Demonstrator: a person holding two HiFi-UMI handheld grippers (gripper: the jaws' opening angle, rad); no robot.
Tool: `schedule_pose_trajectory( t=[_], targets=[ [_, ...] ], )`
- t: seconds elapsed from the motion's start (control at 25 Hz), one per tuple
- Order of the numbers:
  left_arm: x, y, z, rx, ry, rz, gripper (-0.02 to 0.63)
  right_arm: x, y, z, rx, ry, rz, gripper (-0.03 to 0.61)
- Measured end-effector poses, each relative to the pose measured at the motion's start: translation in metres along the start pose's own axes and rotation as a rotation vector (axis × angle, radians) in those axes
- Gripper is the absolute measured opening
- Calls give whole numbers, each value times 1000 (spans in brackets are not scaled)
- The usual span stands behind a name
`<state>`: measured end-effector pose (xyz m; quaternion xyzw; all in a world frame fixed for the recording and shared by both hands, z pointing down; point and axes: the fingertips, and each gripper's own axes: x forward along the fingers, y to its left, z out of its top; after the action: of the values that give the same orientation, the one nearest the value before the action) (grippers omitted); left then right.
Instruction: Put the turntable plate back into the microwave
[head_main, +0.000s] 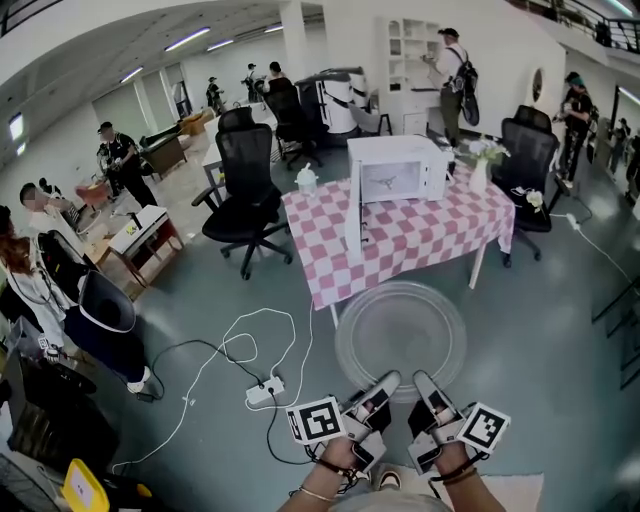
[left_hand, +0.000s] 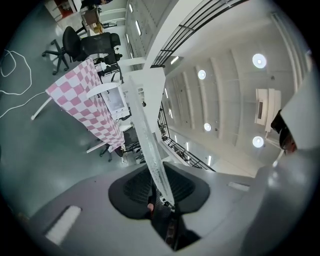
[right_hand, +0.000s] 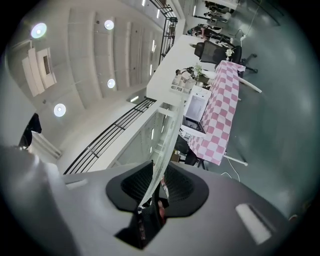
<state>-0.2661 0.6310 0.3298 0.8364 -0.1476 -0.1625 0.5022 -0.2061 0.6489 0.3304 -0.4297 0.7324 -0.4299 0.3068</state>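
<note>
In the head view I hold the clear glass turntable plate (head_main: 400, 330) flat above the floor, in front of the table. My left gripper (head_main: 386, 384) is shut on its near rim, and my right gripper (head_main: 424, 384) is shut on the rim just beside it. In the left gripper view the plate (left_hand: 149, 142) runs edge-on out of the shut left gripper (left_hand: 161, 199). The right gripper view shows the plate (right_hand: 161, 152) edge-on in the shut right gripper (right_hand: 152, 195). The white microwave (head_main: 396, 168) stands on the table with its door (head_main: 354, 215) swung open toward me.
A pink checkered cloth covers the table (head_main: 420, 240), which also bears a white bottle (head_main: 306, 180) and a vase of flowers (head_main: 480, 172). Black office chairs (head_main: 245, 190) stand left and right of it. A power strip (head_main: 265, 390) with white cable lies on the floor at the left. Several people stand around.
</note>
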Motion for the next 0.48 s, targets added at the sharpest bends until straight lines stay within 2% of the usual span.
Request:
schedule_pose_trajectory(
  t=[0.48],
  targets=[
    [0, 13, 21, -26, 64, -29, 72, 25, -2, -3, -12, -48, -22, 74]
  ],
)
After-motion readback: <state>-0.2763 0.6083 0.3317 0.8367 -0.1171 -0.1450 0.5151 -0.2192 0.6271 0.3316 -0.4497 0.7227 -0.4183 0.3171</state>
